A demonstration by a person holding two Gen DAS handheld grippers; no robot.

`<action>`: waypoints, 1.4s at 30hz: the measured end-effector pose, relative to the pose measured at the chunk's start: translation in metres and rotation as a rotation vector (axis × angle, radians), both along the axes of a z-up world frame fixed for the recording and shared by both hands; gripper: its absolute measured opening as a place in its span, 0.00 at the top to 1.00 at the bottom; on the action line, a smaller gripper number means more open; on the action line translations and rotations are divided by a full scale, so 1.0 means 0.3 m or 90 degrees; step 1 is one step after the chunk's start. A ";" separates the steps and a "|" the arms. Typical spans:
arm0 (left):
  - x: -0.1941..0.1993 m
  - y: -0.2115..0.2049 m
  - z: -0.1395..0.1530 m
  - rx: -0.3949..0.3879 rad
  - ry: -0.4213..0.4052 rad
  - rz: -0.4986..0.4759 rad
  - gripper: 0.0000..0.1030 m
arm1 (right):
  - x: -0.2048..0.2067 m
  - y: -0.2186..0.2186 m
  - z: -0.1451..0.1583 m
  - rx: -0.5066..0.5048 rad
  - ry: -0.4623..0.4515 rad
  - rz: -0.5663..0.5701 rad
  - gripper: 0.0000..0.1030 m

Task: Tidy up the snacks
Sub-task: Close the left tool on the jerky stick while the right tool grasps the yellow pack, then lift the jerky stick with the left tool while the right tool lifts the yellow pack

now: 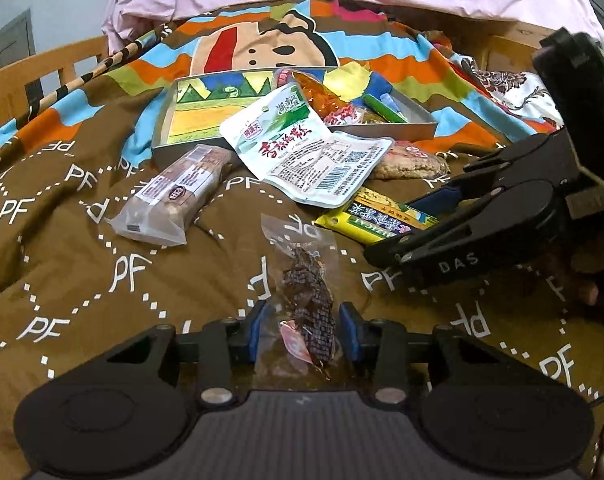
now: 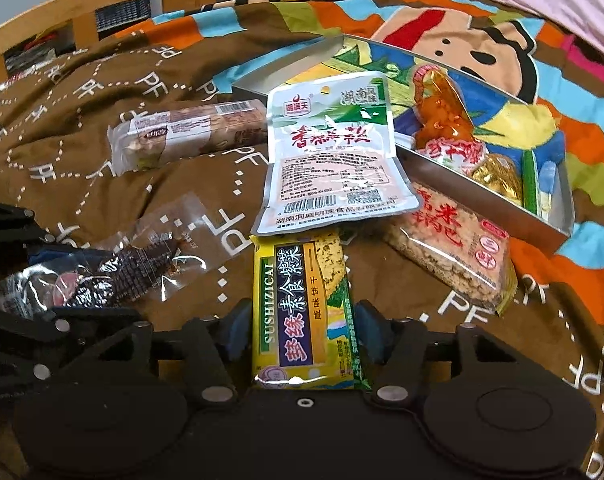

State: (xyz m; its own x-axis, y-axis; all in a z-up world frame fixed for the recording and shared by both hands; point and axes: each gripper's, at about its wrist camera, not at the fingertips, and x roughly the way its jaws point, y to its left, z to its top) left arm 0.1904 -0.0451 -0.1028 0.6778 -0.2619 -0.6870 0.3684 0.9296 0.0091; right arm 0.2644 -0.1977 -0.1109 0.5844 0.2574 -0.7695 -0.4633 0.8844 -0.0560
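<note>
Left gripper point(image 1: 304, 334) clamped on clear dark-snack packet point(image 1: 302, 280), right gripper point(image 2: 302, 334) seemingly on yellow cracker pack point(image 2: 302, 304); long axes forward toward tin tray point(image 2: 502, 196).

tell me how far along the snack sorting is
Partly done. The tray already holds a few snacks, among them an orange packet. In hand: the left gripper is closed on a clear packet of dark snack, and the right gripper on a yellow biscuit bar. Left on the blanket: two white pouches, a brown bar and a rice cake.
</note>
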 end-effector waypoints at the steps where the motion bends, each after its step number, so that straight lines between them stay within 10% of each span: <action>1: -0.001 -0.002 0.000 0.003 -0.003 0.000 0.60 | -0.002 0.005 -0.001 -0.005 -0.005 0.004 0.50; 27: 0.010 -0.051 0.018 -0.026 0.015 0.021 0.87 | -0.122 0.008 0.090 -0.057 -0.090 0.013 0.51; 42: -0.058 -0.034 0.158 -0.073 -0.086 0.100 0.88 | -0.196 -0.022 0.195 -0.049 -0.242 -0.004 0.51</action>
